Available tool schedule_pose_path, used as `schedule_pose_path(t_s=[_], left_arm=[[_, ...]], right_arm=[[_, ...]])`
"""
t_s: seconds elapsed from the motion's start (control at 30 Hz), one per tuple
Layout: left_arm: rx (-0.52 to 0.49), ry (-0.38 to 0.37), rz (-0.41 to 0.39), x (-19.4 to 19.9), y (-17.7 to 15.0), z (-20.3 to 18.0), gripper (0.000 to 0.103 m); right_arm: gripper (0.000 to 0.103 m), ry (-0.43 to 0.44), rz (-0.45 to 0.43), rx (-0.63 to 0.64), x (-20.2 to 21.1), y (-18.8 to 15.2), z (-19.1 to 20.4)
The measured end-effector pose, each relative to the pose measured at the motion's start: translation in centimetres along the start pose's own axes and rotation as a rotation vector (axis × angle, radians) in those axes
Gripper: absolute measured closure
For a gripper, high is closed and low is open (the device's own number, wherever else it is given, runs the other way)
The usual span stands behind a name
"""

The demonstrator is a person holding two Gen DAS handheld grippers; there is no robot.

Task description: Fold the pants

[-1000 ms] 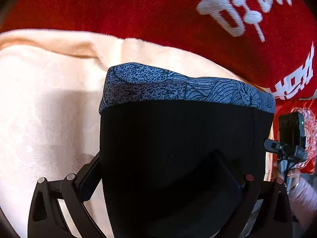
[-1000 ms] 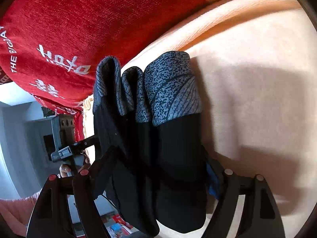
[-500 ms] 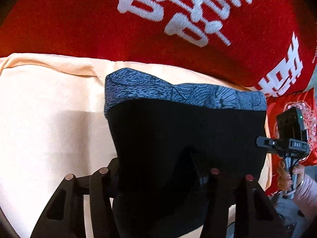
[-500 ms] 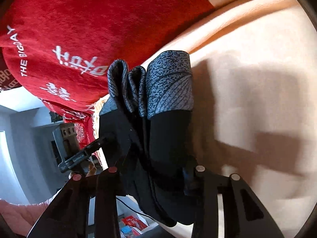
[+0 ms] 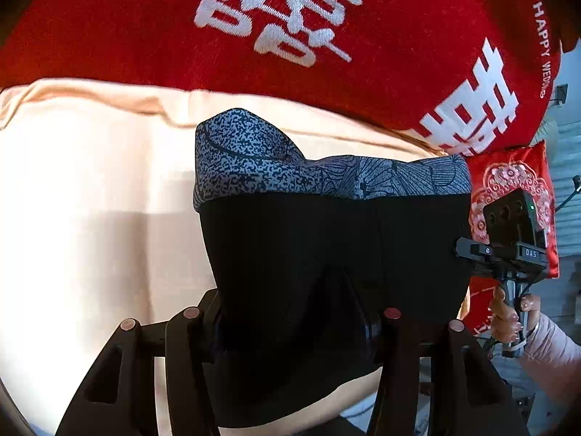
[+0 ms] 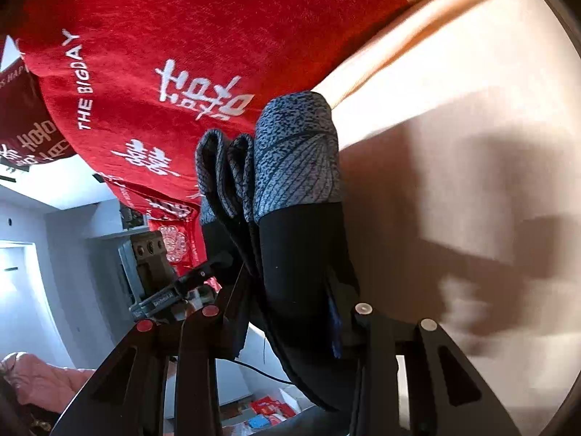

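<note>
The pants (image 5: 326, 247) are black with a blue-grey patterned waistband (image 5: 326, 176). They hang lifted above a peach sheet (image 5: 90, 200). My left gripper (image 5: 290, 323) is shut on the black fabric, its fingertips hidden by the cloth. In the right wrist view the pants (image 6: 301, 254) hang bunched in several folds, waistband (image 6: 294, 160) on top. My right gripper (image 6: 287, 312) is shut on that black fabric. The right gripper also shows in the left wrist view (image 5: 508, 239), at the pants' right edge. The left gripper shows in the right wrist view (image 6: 163, 287), at the left.
A red blanket with white characters (image 5: 290, 36) lies beyond the peach sheet, also in the right wrist view (image 6: 163, 54). A red patterned cushion (image 5: 515, 189) sits at the right. A room with white walls (image 6: 54, 272) lies past the bed's edge.
Both grippers have pulled back and up with the pants. The waistband's left corner has bulged up. The jaws stand closer together than a second ago.
</note>
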State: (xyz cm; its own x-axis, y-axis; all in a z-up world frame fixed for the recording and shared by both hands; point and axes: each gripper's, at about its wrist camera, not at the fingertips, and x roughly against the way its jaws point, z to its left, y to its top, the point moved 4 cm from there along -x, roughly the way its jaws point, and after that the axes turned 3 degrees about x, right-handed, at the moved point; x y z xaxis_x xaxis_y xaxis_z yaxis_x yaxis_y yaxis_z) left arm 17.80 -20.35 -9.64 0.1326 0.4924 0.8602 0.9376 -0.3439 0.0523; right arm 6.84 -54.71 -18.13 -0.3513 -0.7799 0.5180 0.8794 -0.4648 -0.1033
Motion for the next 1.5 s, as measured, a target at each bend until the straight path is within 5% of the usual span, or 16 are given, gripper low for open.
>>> schedule_pose_path(t_s=[0.23, 0.33, 0.43, 0.6, 0.87, 1.07, 1.17, 1.23, 1.43, 1.5], left_arm=[[0.019, 0.083, 0.02, -1.0, -4.3, 0.8, 0.048], [0.048, 0.188, 0.01, -2.3, -5.0, 3.2, 0.048], [0.11, 0.183, -0.004, -1.8, -4.6, 4.7, 0.048], [0.094, 0.194, -0.099, 1.7, -2.6, 4.5, 0.048], [0.014, 0.198, -0.121, 0.8, -0.1, 2.5, 0.048], [0.011, 0.205, -0.092, -0.9, 0.2, 1.9, 0.048], [0.009, 0.215, -0.108, -0.7, 0.3, 1.7, 0.046], [0.016, 0.23, -0.107, -0.9, 0.2, 2.0, 0.036], [0.002, 0.277, -0.053, -3.7, -1.5, 2.4, 0.036], [-0.023, 0.293, -0.06, -4.1, -2.1, 1.8, 0.027]], right_arm=[[0.065, -0.04, 0.032, -0.033, -0.4, -4.1, -1.7], [0.055, -0.199, 0.034, -0.065, -1.2, -4.5, -4.4], [0.049, -0.265, 0.009, -0.112, -0.9, -4.1, -5.6], [0.049, -0.414, -0.044, 0.037, 0.6, -3.3, -2.6], [0.05, -0.426, -0.165, 0.124, 2.7, -1.9, 0.6], [0.05, -0.393, -0.103, 0.17, -0.1, -0.2, 1.6], [0.067, -0.362, -0.076, 0.175, -1.7, 0.8, 2.2], [0.092, -0.372, -0.045, 0.19, -2.4, 0.9, 2.3], [0.093, -0.425, -0.03, 0.19, -1.9, 0.5, 0.9], [0.093, -0.444, -0.025, 0.193, -2.0, 0.4, 0.1]])
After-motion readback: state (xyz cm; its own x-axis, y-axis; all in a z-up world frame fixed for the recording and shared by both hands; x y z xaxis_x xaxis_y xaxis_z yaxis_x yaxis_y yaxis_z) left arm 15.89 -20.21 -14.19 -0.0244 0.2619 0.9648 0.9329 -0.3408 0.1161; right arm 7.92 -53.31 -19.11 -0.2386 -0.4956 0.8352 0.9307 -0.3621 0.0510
